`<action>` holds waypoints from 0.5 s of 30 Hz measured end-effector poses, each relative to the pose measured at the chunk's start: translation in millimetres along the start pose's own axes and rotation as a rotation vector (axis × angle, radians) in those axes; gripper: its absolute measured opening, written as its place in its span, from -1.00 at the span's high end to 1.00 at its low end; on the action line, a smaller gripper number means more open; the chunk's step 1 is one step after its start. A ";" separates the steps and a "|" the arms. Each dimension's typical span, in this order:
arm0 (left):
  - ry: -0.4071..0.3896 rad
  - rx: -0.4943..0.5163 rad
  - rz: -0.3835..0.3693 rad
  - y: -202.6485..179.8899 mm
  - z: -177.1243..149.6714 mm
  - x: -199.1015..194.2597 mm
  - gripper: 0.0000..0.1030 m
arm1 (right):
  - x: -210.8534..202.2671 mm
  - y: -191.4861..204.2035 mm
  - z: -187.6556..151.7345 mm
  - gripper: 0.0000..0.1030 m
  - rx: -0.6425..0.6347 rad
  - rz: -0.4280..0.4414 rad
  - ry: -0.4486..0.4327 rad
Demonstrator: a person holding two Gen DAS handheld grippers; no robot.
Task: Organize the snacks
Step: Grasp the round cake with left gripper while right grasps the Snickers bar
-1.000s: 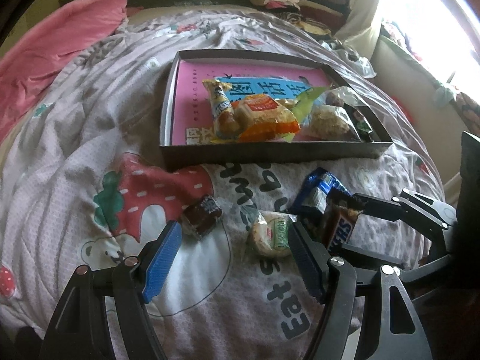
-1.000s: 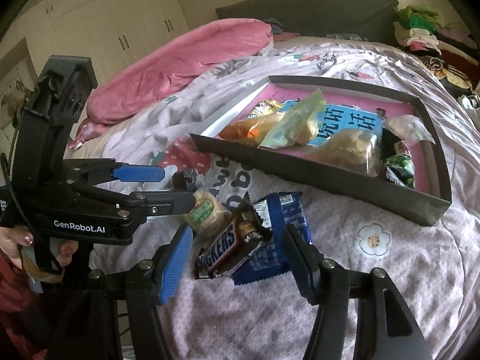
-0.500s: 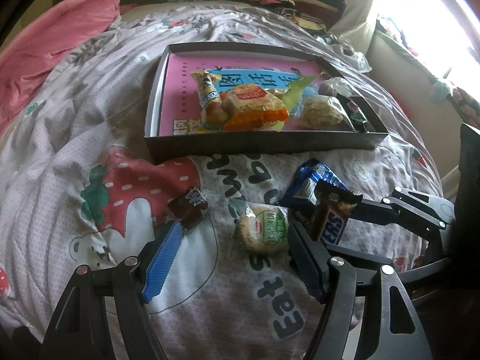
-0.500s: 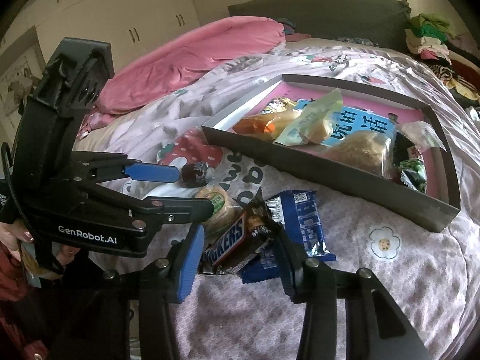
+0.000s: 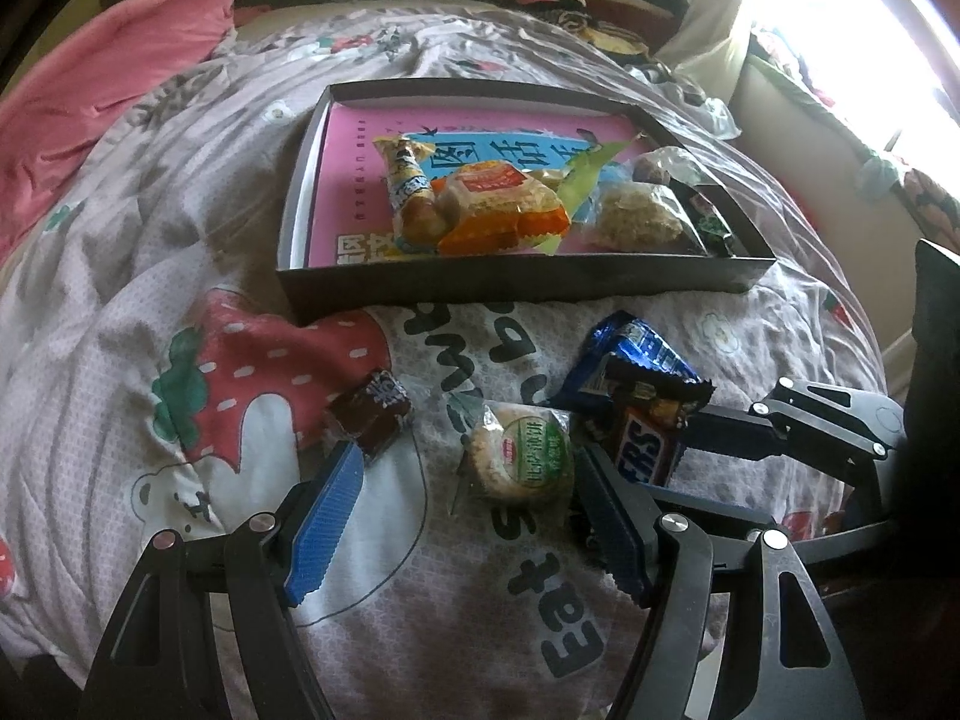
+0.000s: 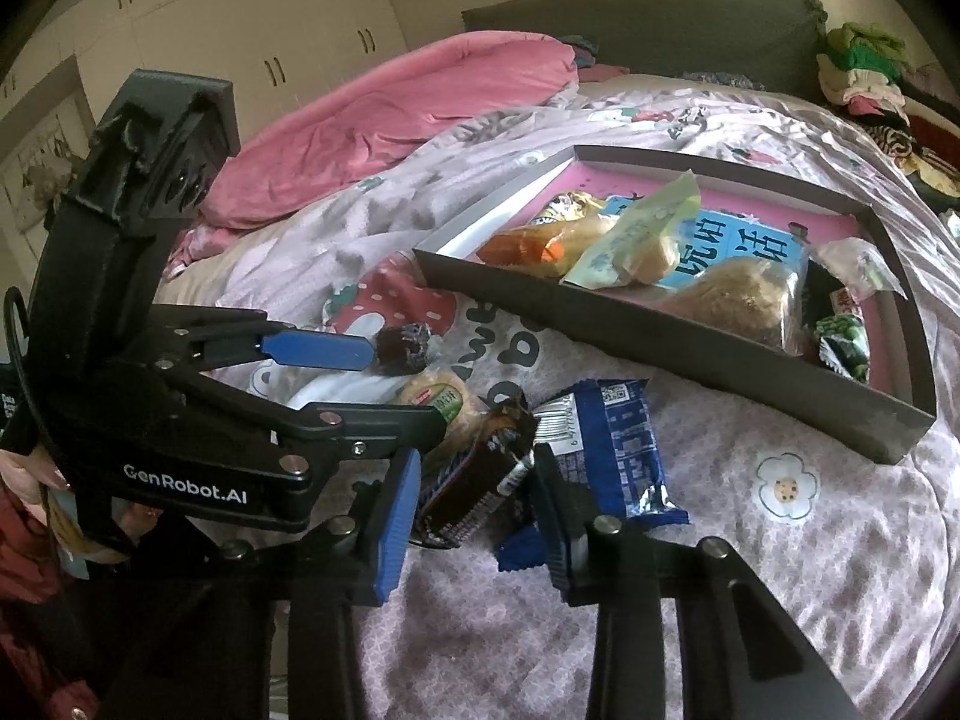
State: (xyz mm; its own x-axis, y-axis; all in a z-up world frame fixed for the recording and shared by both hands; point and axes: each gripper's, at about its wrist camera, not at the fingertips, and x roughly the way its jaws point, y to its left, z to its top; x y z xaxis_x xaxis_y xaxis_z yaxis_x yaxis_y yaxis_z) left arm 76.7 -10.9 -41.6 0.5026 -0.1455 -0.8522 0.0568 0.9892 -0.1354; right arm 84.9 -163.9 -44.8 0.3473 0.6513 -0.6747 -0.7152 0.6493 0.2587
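The right gripper (image 6: 474,492) is sitting low over the bedspread (image 6: 780,600). Its jaws have just been closing, and now they are squeezing the sides of a brown Snickers bar (image 6: 474,498). The bar is lying partly on top of a blue snack packet (image 6: 618,456), which is poking out past the right jaw.

Just to the left, the left gripper (image 5: 465,489) is hanging over the bed with its jaws spread wide. A round cake in a clear wrapper with a green label (image 5: 521,461) is lying between them, close to the right finger (image 5: 612,528). The pads are not pressing on it. A small dark wrapped candy (image 5: 372,414) is lying right at the tip of the left finger (image 5: 327,525); I cannot tell if they are touching.

A little farther up the bed, a flat dark tray (image 5: 510,288) is resting on the strawberry print. Inside it, a pink and blue book (image 5: 354,180) is lying under a pile of snacks: an orange packet (image 5: 504,210), a long yellow packet (image 5: 408,180), a pale green packet (image 6: 648,228), a clear bag with a crumbly brown cake (image 5: 642,219) and a small green wrapped sweet (image 6: 843,342) in the corner.

Beyond the tray, a pink blanket (image 6: 390,114) is bunching up near the head of the bed, and a heap of clothes (image 6: 864,72) is sitting at the far side.
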 end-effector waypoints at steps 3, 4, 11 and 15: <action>0.001 0.000 0.000 -0.6 -0.3 0.3 -0.46 | 1.3 -4.3 0.4 0.36 0.023 0.012 -0.001; 0.003 0.000 0.000 -0.9 -0.4 0.7 -0.45 | 1.3 -6.2 0.9 0.39 0.034 0.018 -0.004; 0.006 0.019 0.015 -3.8 0.0 1.5 -0.45 | 2.1 -13.5 2.6 0.48 0.068 0.038 -0.007; 0.010 0.020 0.019 -3.4 -0.8 3.0 -0.45 | 4.3 -19.3 4.3 0.53 0.106 0.051 -0.009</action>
State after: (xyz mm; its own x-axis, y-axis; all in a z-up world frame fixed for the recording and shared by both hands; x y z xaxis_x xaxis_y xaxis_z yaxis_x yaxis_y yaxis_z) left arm 77.4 -14.8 -44.1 0.4951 -0.1273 -0.8594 0.0647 0.9919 -0.1096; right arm 102.8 -172.0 -49.8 0.3177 0.6879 -0.6526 -0.6645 0.6525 0.3643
